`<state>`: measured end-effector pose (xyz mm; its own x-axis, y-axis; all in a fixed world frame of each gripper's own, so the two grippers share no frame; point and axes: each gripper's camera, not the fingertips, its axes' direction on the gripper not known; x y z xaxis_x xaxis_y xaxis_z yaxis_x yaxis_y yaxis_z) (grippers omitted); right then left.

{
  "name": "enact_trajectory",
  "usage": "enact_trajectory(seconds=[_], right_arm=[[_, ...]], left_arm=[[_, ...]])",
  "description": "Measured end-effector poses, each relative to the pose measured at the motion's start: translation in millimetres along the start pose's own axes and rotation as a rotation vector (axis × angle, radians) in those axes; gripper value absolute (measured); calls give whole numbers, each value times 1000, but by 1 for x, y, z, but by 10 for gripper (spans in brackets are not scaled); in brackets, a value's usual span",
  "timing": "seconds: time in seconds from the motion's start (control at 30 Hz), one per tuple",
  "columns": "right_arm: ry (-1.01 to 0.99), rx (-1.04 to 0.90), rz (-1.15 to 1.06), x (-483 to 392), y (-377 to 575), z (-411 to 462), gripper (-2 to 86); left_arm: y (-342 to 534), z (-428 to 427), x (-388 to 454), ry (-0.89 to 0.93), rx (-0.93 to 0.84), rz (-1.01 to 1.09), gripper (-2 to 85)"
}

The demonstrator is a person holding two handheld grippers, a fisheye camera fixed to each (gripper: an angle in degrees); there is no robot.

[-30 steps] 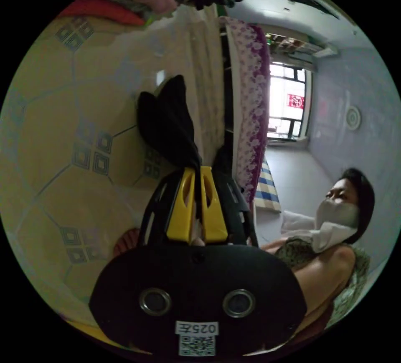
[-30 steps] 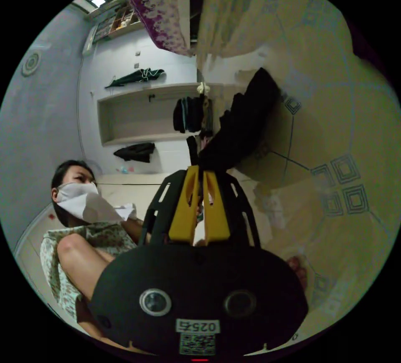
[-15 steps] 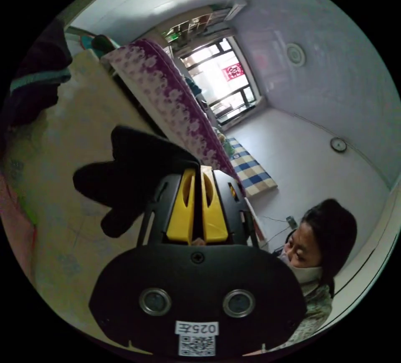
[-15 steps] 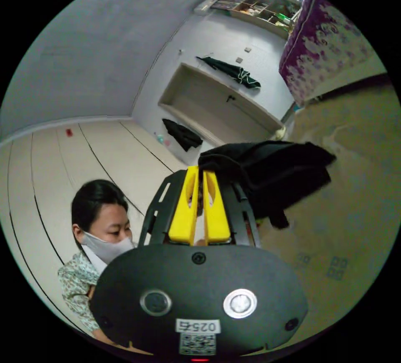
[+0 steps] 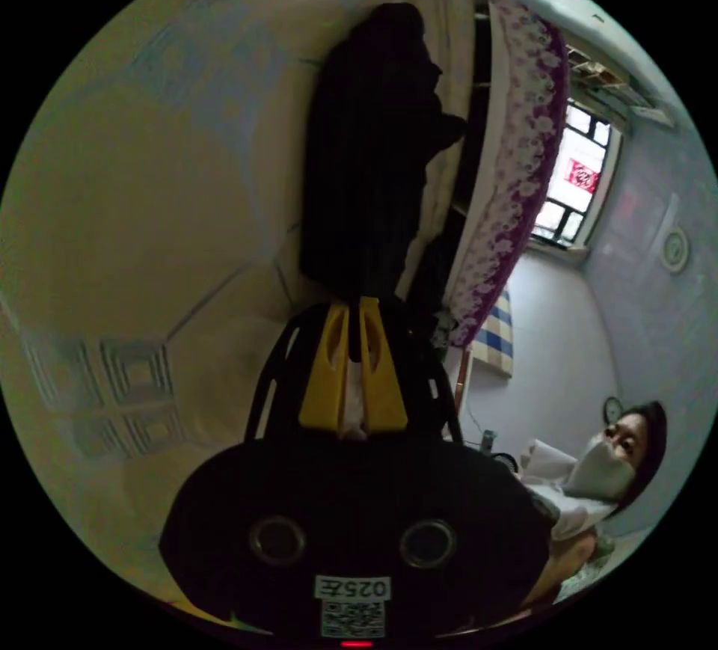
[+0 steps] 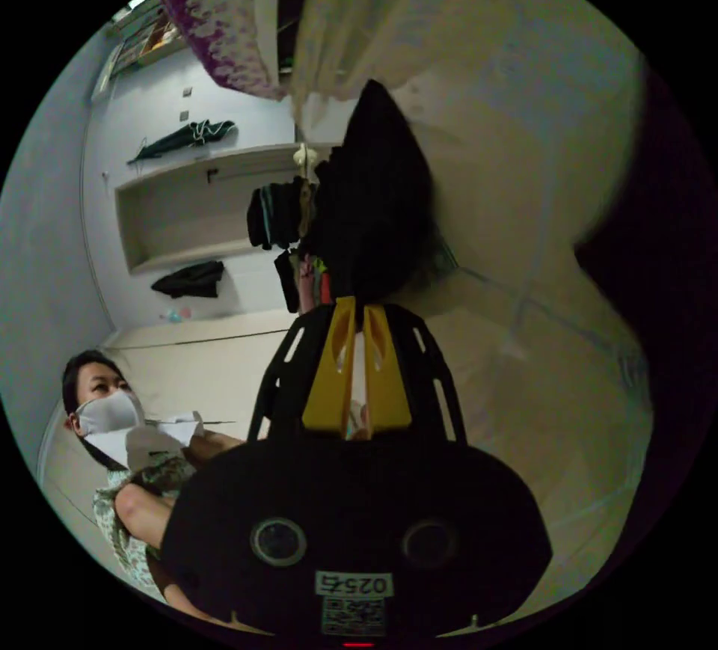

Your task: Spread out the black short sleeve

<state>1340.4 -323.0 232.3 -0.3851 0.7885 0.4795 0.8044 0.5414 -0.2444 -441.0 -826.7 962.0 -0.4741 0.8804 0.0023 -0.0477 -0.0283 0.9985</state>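
1. As the black short-sleeved cloth garment (image 5: 370, 149) hangs bunched from both tools, the step in hand looks like shaking it open over the pale yellow patterned bed cover (image 5: 134, 216); to do it well, I judge the two grips should draw apart along one edge so the cloth goes taut before it is laid down.
2. Nearest in the left gripper view, the left gripper (image 5: 353, 306) has its yellow jaws pressed nearly together, with the garment's edge pinched at their tips; the cloth runs away from the tips across the cover.
3. In the right gripper view, the right gripper (image 6: 353, 306) likewise has its jaws almost closed on a gathered fold of the garment (image 6: 378, 194); the rest bulges beyond the tips, clear of the cover as far as I can tell.
4. Both tools seem rolled sideways, since the room appears tilted in each view; the person (image 6: 112, 411) sits behind them.
5. Farther off, a purple flowered mattress edge (image 5: 516, 156) borders the cover; a window (image 5: 576, 179) lies beyond it.
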Motion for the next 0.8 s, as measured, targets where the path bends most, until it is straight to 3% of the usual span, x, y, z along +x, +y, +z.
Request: enact_trajectory(seconds=[0.13,0.3,0.43,0.6,0.8], right_arm=[[-207,60,24,32,39,-3,-7],[-367,60,-116,13,72,3,-7],[-322,-17,-113,37,74,31,-7],[-291,-48,22,100,56,70,-5],[86,-284,109,167,60,137,17]], left_arm=[[49,-8,-16,188,35,32,-16],[102,-31,22,186,61,175,-16],[118,-31,14,91,30,140,-16],[114,-8,-34,110,-23,-74,-16],[132,24,-87,-67,-74,-214,-9]])
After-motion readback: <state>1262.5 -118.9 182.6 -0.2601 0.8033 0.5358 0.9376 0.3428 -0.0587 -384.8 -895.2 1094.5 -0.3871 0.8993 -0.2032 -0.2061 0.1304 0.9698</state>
